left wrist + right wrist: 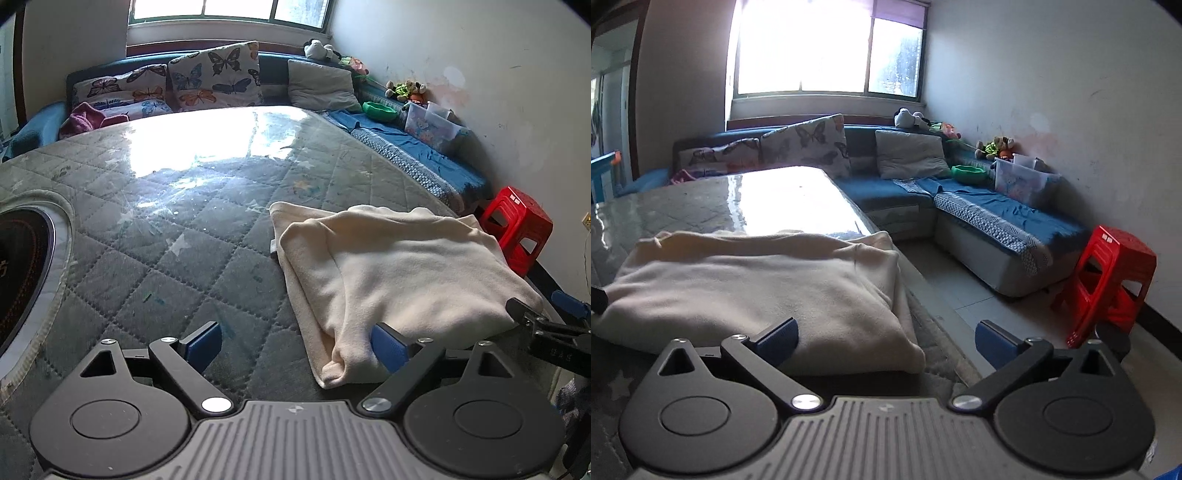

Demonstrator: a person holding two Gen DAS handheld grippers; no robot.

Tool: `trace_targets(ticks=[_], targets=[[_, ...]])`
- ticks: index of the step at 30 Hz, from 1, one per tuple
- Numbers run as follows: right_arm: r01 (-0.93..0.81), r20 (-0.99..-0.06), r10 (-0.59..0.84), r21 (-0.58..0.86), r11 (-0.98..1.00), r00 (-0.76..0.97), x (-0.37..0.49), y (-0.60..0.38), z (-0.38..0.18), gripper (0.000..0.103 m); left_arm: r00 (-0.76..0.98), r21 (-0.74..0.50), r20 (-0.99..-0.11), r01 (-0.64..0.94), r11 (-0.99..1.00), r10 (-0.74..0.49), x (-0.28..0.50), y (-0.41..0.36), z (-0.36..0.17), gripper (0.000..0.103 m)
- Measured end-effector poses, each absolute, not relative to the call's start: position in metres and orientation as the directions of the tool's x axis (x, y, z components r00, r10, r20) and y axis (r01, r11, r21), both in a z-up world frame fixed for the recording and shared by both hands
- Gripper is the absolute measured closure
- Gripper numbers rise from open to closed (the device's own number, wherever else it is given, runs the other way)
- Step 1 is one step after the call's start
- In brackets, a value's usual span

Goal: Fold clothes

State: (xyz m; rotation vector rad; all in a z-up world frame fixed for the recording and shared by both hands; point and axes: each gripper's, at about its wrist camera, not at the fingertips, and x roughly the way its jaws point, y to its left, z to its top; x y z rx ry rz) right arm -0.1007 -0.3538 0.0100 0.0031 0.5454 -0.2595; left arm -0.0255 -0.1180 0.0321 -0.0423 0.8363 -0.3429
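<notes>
A cream garment (pixel 391 273) lies folded into a thick rectangle on the quilted grey table (pixel 166 236), near its right edge. My left gripper (pixel 295 347) is open at the garment's near left corner, its right finger (pixel 389 347) touching the fabric. My right gripper (pixel 884 341) is open and empty at the garment's (pixel 757 284) near right corner, its left finger (pixel 777 341) against the fabric and its right finger past the table edge. The right gripper also shows in the left wrist view (pixel 546 325).
A red plastic stool (pixel 1108 280) stands on the floor right of the table. A blue corner sofa (pixel 997 218) with butterfly cushions (pixel 214 77), a clear box (pixel 432 125) and a green bowl (pixel 380 110) runs behind. A round inset (pixel 22 273) sits at the table's left.
</notes>
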Motion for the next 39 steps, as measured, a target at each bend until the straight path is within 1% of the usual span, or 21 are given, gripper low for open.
trace_targets(ticks=[3,6,10,13,18,23,26,32,39], targets=[[0.265,-0.486,-0.267,-0.073,0.961,0.832,-0.104,-0.354,0.015,0.0,0.628,-0.167,-0.711,0.288,0.943,-0.318,-0.026,-0.12,0.038,0.01],[0.257,-0.518,-0.257,-0.073,0.964,0.816,-0.102,-0.356,0.011,0.0,0.641,-0.164,-0.695,0.302,0.939,-0.327,-0.026,-0.125,0.045,0.007],[0.247,-0.506,-0.26,-0.094,0.964,0.822,-0.099,-0.352,0.019,0.0,0.644,-0.137,-0.697,0.313,0.94,-0.315,-0.021,-0.135,0.045,0.007],[0.191,-0.498,-0.213,-0.095,0.977,0.84,-0.091,-0.348,0.029,0.0,0.633,-0.125,-0.711,0.315,0.941,-0.307,-0.017,-0.14,0.04,0.007],[0.093,-0.517,-0.152,-0.14,0.986,0.842,-0.055,-0.336,0.041,0.0,0.617,-0.119,-0.729,0.311,0.943,-0.296,-0.015,-0.143,0.032,0.006],[0.047,-0.551,-0.134,-0.169,0.985,0.824,-0.006,-0.328,0.045,0.0,0.613,-0.114,-0.734,0.313,0.943,-0.292,-0.012,-0.143,0.032,0.005],[0.012,-0.6,-0.124,-0.187,0.982,0.79,0.029,-0.321,0.037,0.0,0.607,-0.112,-0.74,0.313,0.943,-0.289,-0.01,-0.144,0.03,0.005],[-0.041,-0.663,-0.125,-0.229,0.973,0.738,0.061,-0.306,0.015,0.0,0.598,-0.114,-0.747,0.316,0.942,-0.291,-0.007,-0.145,0.027,0.005],[-0.053,-0.639,-0.097,-0.211,0.976,0.763,0.062,-0.3,0.023,0.0,0.591,-0.12,-0.751,0.316,0.941,-0.294,-0.005,-0.145,0.027,0.004]])
